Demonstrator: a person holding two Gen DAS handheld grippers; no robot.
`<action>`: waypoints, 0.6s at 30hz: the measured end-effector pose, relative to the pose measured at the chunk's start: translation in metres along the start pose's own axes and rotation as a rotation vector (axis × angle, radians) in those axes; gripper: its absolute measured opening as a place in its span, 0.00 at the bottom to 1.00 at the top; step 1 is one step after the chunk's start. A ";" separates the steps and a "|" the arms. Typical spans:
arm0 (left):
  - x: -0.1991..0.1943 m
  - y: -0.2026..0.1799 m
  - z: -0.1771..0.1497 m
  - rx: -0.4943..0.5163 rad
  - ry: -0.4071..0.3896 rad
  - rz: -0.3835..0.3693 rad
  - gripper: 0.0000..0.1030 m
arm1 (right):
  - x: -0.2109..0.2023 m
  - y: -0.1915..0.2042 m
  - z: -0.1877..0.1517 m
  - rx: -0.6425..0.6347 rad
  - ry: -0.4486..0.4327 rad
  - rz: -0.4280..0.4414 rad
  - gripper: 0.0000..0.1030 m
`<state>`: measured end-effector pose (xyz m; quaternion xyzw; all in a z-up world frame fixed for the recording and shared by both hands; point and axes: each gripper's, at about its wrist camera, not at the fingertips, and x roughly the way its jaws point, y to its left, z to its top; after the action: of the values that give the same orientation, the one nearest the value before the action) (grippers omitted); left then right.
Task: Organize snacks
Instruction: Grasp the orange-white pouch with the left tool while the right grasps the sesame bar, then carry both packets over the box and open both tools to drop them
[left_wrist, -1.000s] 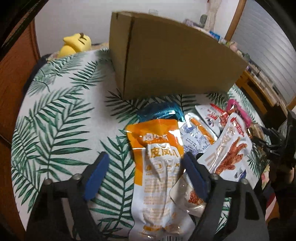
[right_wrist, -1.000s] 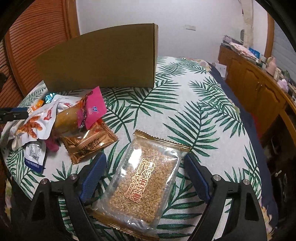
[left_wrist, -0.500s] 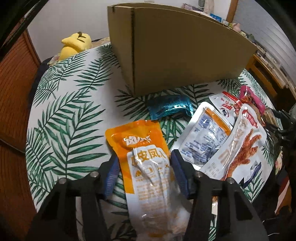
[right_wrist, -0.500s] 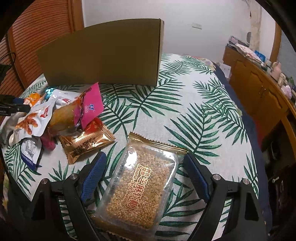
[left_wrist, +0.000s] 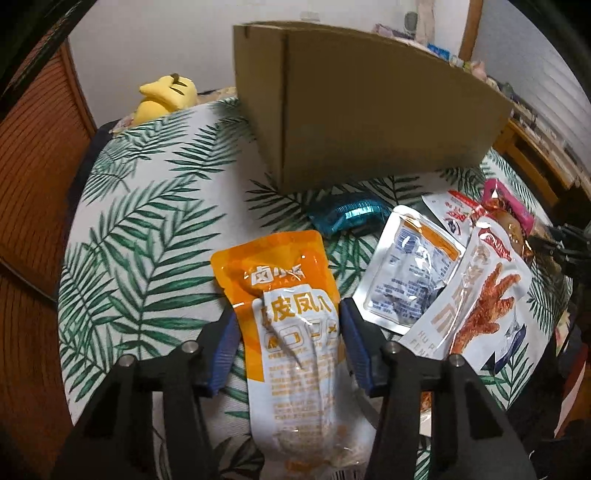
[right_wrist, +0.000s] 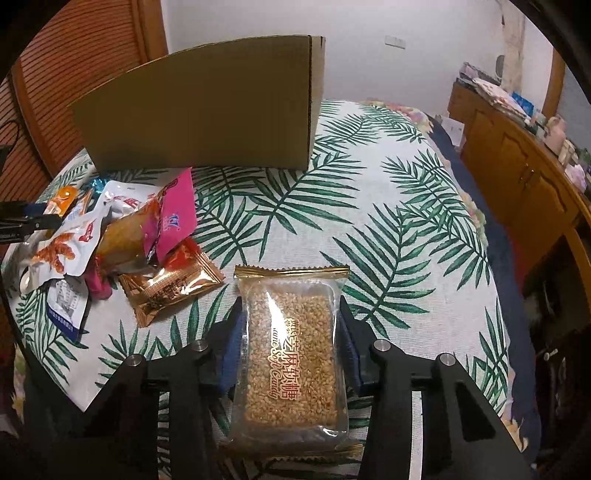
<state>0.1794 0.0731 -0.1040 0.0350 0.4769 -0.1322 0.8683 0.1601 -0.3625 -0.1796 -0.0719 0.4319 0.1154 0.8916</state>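
Cardboard box (left_wrist: 369, 107) is standing at the table's far side, waiting for snacks. Both grippers were wide a second ago; now right gripper (right_wrist: 290, 332) is closing onto the sesame candy pack (right_wrist: 291, 354), left gripper (left_wrist: 286, 332) is closing onto the orange pouch (left_wrist: 291, 325), pads touching. Both pickups beginning; boxing likely next.

Orange pouch (left_wrist: 291, 317) between closing tongs (left_wrist: 286, 332)
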 end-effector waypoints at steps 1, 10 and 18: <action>-0.003 0.003 -0.002 -0.011 -0.017 -0.009 0.50 | 0.000 0.000 -0.001 0.003 -0.003 -0.001 0.43; -0.027 0.011 0.000 -0.046 -0.143 0.010 0.50 | -0.009 0.003 0.000 0.021 -0.047 0.009 0.43; -0.049 0.009 0.015 -0.079 -0.292 0.012 0.50 | -0.027 0.004 0.009 0.025 -0.114 0.013 0.43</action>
<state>0.1687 0.0883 -0.0555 -0.0157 0.3501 -0.1117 0.9299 0.1499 -0.3602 -0.1527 -0.0513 0.3824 0.1195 0.9148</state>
